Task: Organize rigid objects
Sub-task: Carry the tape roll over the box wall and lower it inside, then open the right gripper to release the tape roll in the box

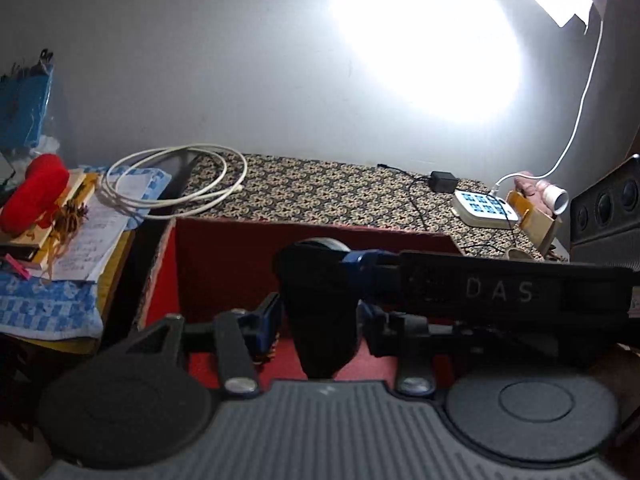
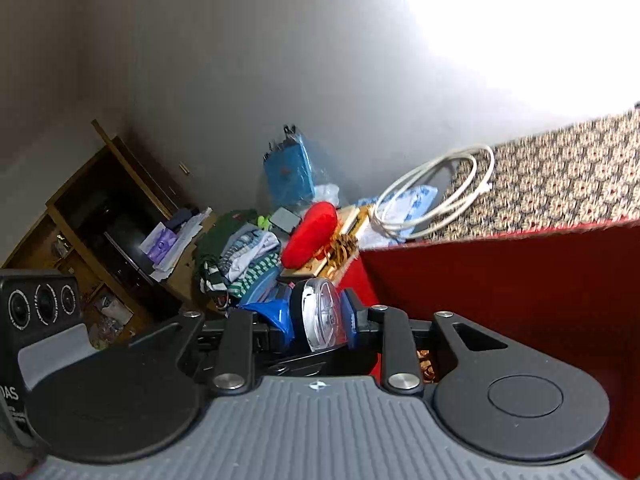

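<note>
Clamped between the left gripper's (image 1: 316, 316) blue-padded fingers (image 1: 266, 326) is a dark container (image 1: 320, 304), gripped across its black body and seen from its underside; its round top shows just past the fingers. The right gripper's black body crosses the left wrist view to the right of those fingers, level with the container's upper part.

From the right wrist view, the right gripper (image 2: 320, 316) has its fingers (image 2: 352, 316) pressed together on the container's round clear lid (image 2: 322, 314), a transparent disc with a black rim standing on edge between the pads. So both grippers hold the same container, one at the body, one at the lid, and it hangs in the air in front of a red box (image 1: 304, 248), not resting on anything I can see.

Beyond the left fingers lies a worktop (image 1: 320, 184) with a patterned cloth. Ahead and to the left of them a coiled white cable (image 1: 176, 176) lies at the cloth's edge, and further left sits a red cushion-like thing (image 1: 34, 196) on a stack of papers (image 1: 92, 236). Ahead and to the right sit a black adapter (image 1: 443, 181) and a white power strip (image 1: 482, 209) with blue sockets. A bright lamp glare (image 1: 428, 44) washes out the wall above.
</note>
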Motion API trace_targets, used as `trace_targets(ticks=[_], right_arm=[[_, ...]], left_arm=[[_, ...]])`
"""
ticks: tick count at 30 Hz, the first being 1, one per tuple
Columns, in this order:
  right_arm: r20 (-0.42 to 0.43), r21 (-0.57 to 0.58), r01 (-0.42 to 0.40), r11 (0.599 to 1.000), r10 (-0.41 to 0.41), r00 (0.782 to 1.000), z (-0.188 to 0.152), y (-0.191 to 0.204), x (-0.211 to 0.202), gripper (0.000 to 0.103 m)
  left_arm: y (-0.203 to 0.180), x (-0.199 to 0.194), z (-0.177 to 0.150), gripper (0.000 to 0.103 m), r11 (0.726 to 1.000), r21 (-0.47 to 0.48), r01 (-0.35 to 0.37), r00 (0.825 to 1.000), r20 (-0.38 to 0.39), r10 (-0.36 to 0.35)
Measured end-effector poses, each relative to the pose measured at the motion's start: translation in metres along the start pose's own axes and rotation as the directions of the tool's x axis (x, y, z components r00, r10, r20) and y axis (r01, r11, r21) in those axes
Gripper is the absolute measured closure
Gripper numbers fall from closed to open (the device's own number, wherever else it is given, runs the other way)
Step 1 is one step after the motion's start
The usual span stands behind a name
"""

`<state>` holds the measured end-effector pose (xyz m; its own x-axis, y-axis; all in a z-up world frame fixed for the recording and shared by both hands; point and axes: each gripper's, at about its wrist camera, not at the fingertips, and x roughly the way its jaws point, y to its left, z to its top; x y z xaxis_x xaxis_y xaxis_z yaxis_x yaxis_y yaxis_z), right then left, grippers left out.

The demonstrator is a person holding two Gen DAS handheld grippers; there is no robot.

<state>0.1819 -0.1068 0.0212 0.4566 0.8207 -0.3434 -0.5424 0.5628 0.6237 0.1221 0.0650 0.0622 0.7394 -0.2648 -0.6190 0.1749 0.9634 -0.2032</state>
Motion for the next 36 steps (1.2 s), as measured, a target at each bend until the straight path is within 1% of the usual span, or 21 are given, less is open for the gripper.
trace_targets(ticks=[4,9,15,19,24,26,29,31,36], right_arm=[[-0.045,0.051,0.002,0.999,0.0,0.999,-0.004,-0.011,0.015,0.096],[-0.116,0.114,0.042,0.993,-0.029,0.993,-0.009,-0.019,0.033,0.097],[-0.205,0.162,0.102,0.982,-0.068,0.976,-0.014,-0.023,0.051,0.097],[-0.255,0.164,0.135,0.977,-0.091,0.963,-0.015,-0.021,0.059,0.097],[-0.296,0.143,0.152,0.978,-0.105,0.95,-0.017,-0.02,0.068,0.096],[-0.306,0.153,0.139,0.978,-0.087,0.948,-0.016,-0.022,0.069,0.096],[-0.305,0.189,0.135,0.973,-0.073,0.949,-0.016,-0.028,0.066,0.091],[-0.304,0.201,0.138,0.97,-0.072,0.95,-0.016,-0.029,0.065,0.091],[-0.306,0.169,0.154,0.973,-0.097,0.947,-0.016,-0.022,0.065,0.09]], left_arm=[[0.008,0.015,-0.005,0.066,0.999,-0.014,-0.038,0.998,-0.049,0.037],[0.016,0.031,-0.01,0.066,0.997,-0.02,-0.08,0.99,-0.119,0.077],[0.026,0.043,-0.015,0.066,0.993,-0.028,-0.115,0.977,-0.183,0.108],[0.03,0.046,-0.017,0.066,0.991,-0.035,-0.13,0.97,-0.212,0.119],[0.034,0.051,-0.021,0.067,0.987,-0.033,-0.157,0.962,-0.233,0.145],[0.036,0.054,-0.022,0.067,0.985,-0.038,-0.166,0.958,-0.244,0.152],[0.039,0.056,-0.022,0.069,0.985,-0.048,-0.167,0.956,-0.251,0.15],[0.038,0.057,-0.022,0.069,0.984,-0.043,-0.17,0.956,-0.25,0.155],[0.035,0.058,-0.025,0.069,0.982,-0.023,-0.188,0.951,-0.253,0.176]])
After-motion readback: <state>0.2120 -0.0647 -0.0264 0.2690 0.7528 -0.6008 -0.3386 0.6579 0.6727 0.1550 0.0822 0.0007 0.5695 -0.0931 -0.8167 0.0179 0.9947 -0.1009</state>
